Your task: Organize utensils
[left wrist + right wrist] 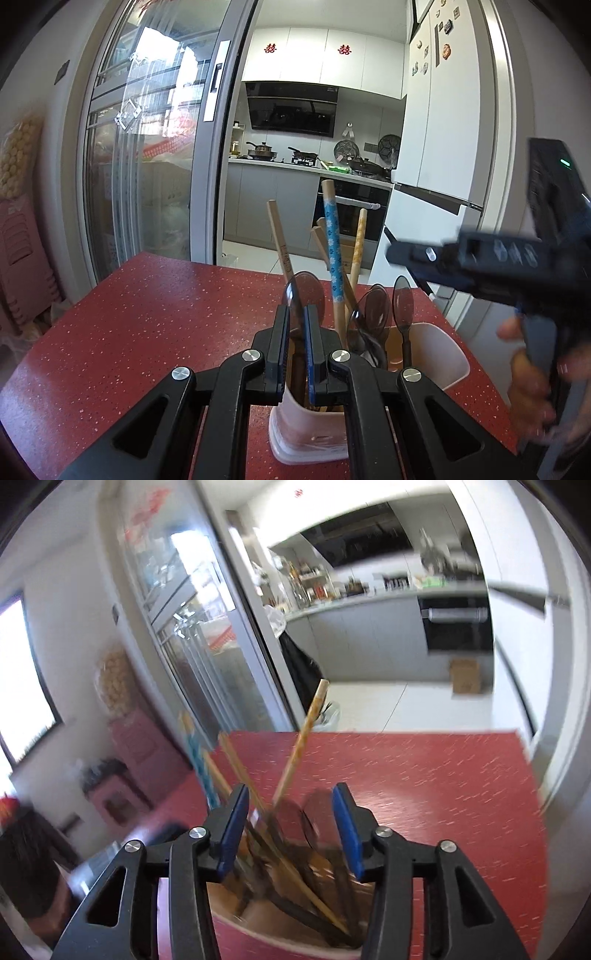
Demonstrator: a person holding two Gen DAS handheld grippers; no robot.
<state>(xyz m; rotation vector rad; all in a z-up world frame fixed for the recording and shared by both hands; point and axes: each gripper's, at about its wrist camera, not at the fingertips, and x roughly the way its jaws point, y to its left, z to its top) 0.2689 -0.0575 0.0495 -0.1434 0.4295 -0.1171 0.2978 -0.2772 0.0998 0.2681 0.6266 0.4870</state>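
Red speckled surface [140, 321] fills the foreground, with a sliding glass door [147, 147] on one side and a kitchen beyond it holding a dark range hood [291, 107], a stove with pans, a built-in oven [351, 210] and a white fridge [443, 110] dotted with magnets. On the surface, toward its near right part in the left wrist view, stands a pale pink utensil holder [306, 432], upright, with a wider cup-like section at its right. It carries several dark translucent plastic spoons [402, 299] standing bowl-up and a bundle of wooden chopsticks, among them a blue floral-patterned chopstick [334, 251] and a yellow patterned chopstick [357, 243], all leaning at different angles. The left tongs [297, 347] sit right over the holder with their blue-padded fingers [312, 343] drawn close together around the handle of one dark spoon [304, 291], whose bowl rises just above the fingertips. The right tongs [291, 834] hover over the same holder [280, 941] from another side, their fingers spread wide with nothing between the pads; chopsticks and spoon bowls show through the gap, blurred. In the left wrist view the right tool's dark body [517, 258] appears at the right edge, held by a hand [535, 380].
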